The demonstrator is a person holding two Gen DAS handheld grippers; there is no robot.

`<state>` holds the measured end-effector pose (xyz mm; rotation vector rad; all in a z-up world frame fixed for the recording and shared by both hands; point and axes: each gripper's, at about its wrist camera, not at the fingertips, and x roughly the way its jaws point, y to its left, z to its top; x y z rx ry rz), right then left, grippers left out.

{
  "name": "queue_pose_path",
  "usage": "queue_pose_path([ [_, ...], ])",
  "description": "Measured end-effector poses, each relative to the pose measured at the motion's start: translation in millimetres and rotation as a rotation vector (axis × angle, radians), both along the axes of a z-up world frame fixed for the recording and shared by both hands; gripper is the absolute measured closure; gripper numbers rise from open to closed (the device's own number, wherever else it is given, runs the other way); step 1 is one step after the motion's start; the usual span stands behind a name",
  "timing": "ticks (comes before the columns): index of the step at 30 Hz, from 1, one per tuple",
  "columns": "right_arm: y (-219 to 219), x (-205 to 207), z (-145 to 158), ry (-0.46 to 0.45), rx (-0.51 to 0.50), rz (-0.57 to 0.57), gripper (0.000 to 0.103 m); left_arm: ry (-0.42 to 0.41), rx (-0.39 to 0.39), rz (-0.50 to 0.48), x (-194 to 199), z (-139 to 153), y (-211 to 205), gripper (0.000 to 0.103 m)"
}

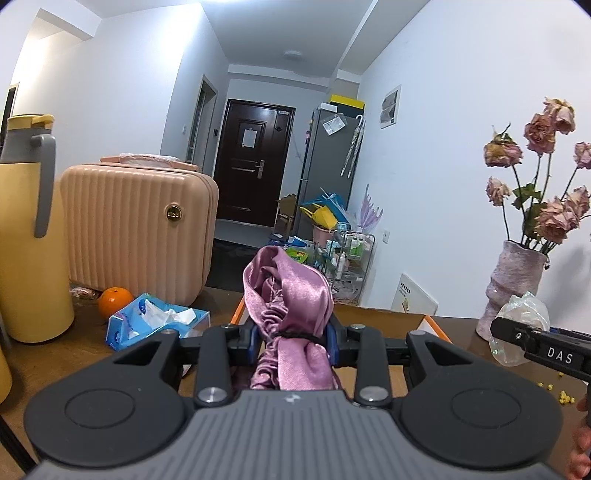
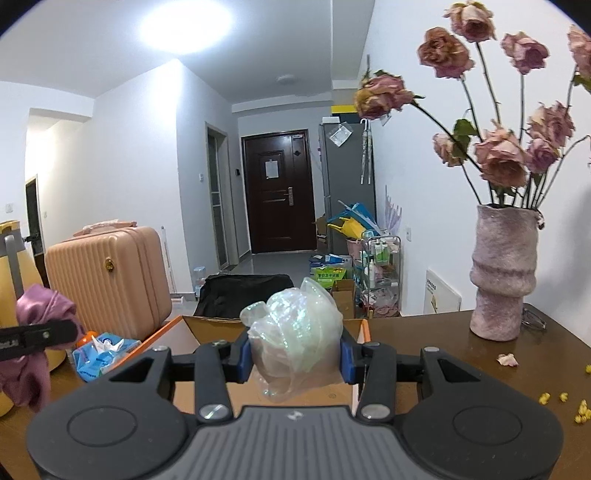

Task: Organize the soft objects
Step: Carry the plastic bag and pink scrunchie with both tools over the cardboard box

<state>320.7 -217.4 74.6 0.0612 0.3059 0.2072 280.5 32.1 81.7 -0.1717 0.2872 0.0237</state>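
The left gripper (image 1: 293,341) clamps a glossy mauve satin cloth (image 1: 291,295), gathered and creased, raised above the open cardboard box (image 1: 384,319). The right gripper (image 2: 295,360) pinches a crumpled, translucent, iridescent film (image 2: 295,325) above the same box (image 2: 207,323). Left of the box lie a soft blue tissue pack (image 1: 155,323) and a ribbed pink case (image 1: 136,225); right stands a fuzzy vase (image 2: 502,273).

White walls (image 2: 129,155), dark door (image 2: 279,192) at hallway end, grey fridge (image 2: 345,184) beside it; ceiling light (image 2: 184,18) on; brown table (image 2: 443,343).
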Motion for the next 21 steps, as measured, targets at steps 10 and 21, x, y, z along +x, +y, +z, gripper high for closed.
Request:
queue_pose_path([
  [10, 14.9, 34.6, -3.7, 0.029, -0.019, 0.015, 0.060, 0.011, 0.015, 0.011, 34.8, -5.7, -0.5, 0.070],
  [21, 21.0, 62.1, -8.1, 0.064, -0.030, 0.014, 0.060, 0.028, 0.026, 0.028, 65.3, -11.4, 2.4, 0.070],
])
